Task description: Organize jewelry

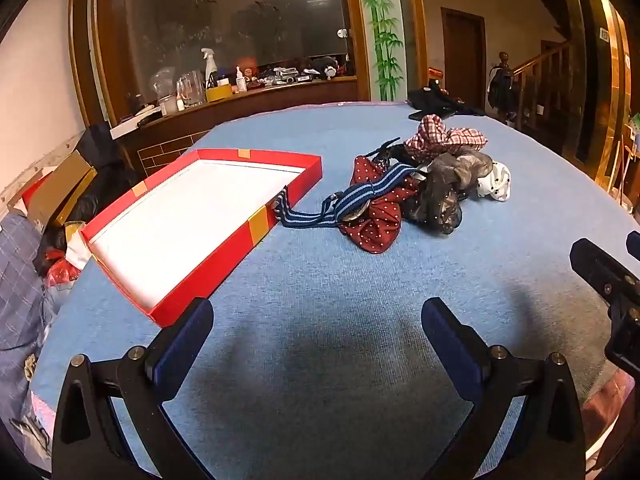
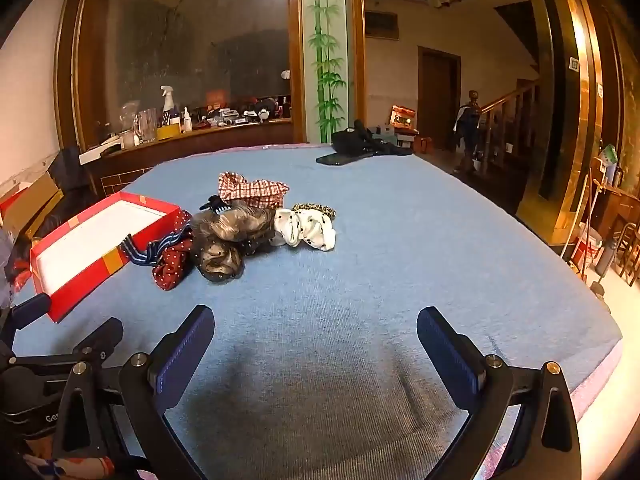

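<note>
A shallow red box (image 1: 280, 194) with a white inside lies open on the blue cloth; it also shows in the right wrist view (image 2: 80, 276). A pile of hair accessories sits right of it: a blue striped strap (image 1: 360, 196), a red dotted scrunchie (image 1: 380, 220), a dark mesh scrunchie (image 1: 444, 192), a red checked scrunchie (image 1: 440, 140) and a white dotted scrunchie (image 1: 496, 184). In the right wrist view the white scrunchie (image 2: 308, 230) lies in front of a leopard-print one (image 2: 316, 209). My left gripper (image 1: 318, 320) and right gripper (image 2: 316, 326) are open and empty, well short of the pile.
The blue cloth (image 2: 400, 260) covers a round table with edges at the right and left. A black phone and dark bag (image 2: 360, 146) lie at the far edge. A cluttered wooden counter (image 1: 240, 92) stands behind. Boxes and bags (image 1: 60, 200) are piled left of the table.
</note>
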